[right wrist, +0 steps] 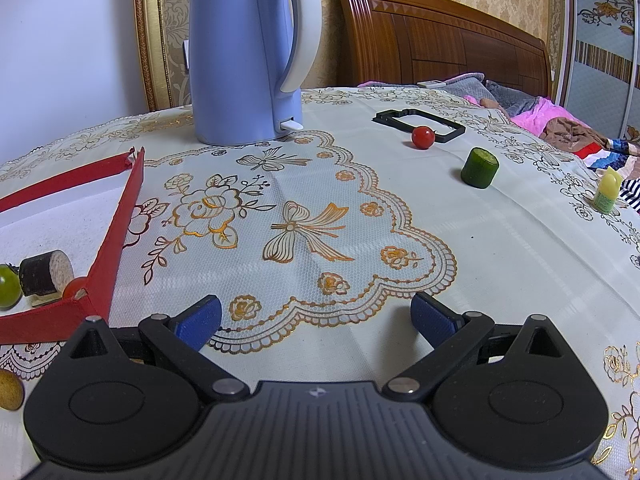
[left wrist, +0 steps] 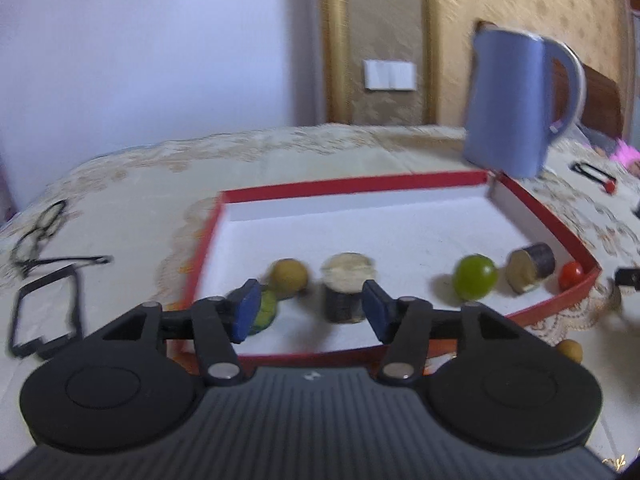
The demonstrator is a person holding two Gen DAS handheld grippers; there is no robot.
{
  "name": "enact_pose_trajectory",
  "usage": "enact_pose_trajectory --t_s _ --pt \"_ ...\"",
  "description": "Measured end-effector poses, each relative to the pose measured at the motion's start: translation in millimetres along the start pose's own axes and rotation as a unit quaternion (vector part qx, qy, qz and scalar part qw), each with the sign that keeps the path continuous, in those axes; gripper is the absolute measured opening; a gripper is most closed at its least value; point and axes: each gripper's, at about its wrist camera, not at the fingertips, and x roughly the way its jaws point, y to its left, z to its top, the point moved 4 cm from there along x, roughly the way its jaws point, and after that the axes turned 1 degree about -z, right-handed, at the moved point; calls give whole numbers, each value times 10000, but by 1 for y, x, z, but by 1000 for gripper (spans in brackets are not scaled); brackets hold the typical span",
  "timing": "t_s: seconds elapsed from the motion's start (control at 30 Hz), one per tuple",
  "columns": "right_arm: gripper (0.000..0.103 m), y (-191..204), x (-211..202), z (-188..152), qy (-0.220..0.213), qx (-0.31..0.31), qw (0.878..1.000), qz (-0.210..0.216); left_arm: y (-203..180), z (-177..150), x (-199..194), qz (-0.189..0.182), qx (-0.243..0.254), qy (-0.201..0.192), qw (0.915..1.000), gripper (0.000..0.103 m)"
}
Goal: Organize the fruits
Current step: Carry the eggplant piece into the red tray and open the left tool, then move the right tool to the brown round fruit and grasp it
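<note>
On the far left of the worktop (left wrist: 132,200) lie spectacles (left wrist: 40,228) and a black frame (left wrist: 44,316), well apart from the work and seemingly no part of it. The red tray (left wrist: 208,248) is where the fruit is being gathered: inside it, left to right, sit a green piece (left wrist: 266,312), a tan ball (left wrist: 289,277), an upright dark cylinder (left wrist: 347,288), a green grape (left wrist: 475,276), a cylinder on its side (left wrist: 530,266) and a small tomato (left wrist: 571,274) tucked in the near right corner. They stand in a rough row along the near wall, probably because that edge is easiest to reach.

The left tongs (left wrist: 310,308) hover over that near wall, parted moderately and holding nothing; the upright cylinder shows in the gap, but the pads do not look to be touching it. The view is blurred, so contact cannot be judged finely.

A second tan ball (right wrist: 9,390) lies outside the tray, just beside its near corner. The kettle (right wrist: 244,52) stands behind the tray.

The right tongs (right wrist: 316,322) are spread wide and empty, low over bare cloth. Further right, still loose, are a tomato (right wrist: 423,137) touching another black frame (right wrist: 420,122), a cucumber stub (right wrist: 480,168) and a small yellow-green piece (right wrist: 608,194) near the edge. Those four loose items look like the remaining work, with the right-hand ones in the right tongs' reach.
</note>
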Motion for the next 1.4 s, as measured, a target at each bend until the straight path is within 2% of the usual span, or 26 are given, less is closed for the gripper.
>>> enact_pose_trajectory --t_s 0.13,0.23,0.3,0.37,0.4,0.5,0.73,0.8,0.93,1.07,1.1,1.27,1.33,1.4 --pt "102 0 0 0 0 0 10000 1 33 -8 -12 473 -509 -10 9976 61" --pt "102 0 0 0 1 -1 10000 2 59 -17 -18 905 -855 23 9922 62" --pt "102 0 0 0 1 -1 10000 3 71 -19 -24 1046 -1034 -44 9891 68" --pt "102 0 0 0 1 0 10000 3 82 -20 -30 1166 -1165 -69 9863 71" --pt "102 0 0 0 1 -2 10000 2 85 -22 -33 1253 -1230 -62 9844 69" --pt "102 0 0 0 1 -1 10000 3 86 -25 -37 1469 -1131 -102 9826 69" --pt "102 0 -1 0 -15 16 10000 29 94 -42 -25 1452 -1242 362 9809 69" --pt "102 -2 -2 0 -67 111 9998 156 99 -47 -17 1434 -1325 562 9791 71" --pt "102 -1 -17 -6 -272 170 9973 657 100 -47 -16 1425 -1344 549 9791 74" --pt "102 17 -49 -18 -610 -238 9930 983 98 -46 -13 1410 -1285 601 9798 81" --pt "102 24 -56 -21 -602 -334 9912 1133 98 -46 -12 1366 -1270 623 9805 86" --pt "101 59 -81 -35 -477 -684 9766 1980 99 -46 -11 1247 -1308 621 9816 92" --pt "100 75 -90 -40 -603 -958 9733 1998 99 -46 -10 1192 -1316 637 9821 97" --pt "94 89 -98 -44 -748 -1242 9690 2000 98 -46 -10 1169 -1317 656 9822 101"
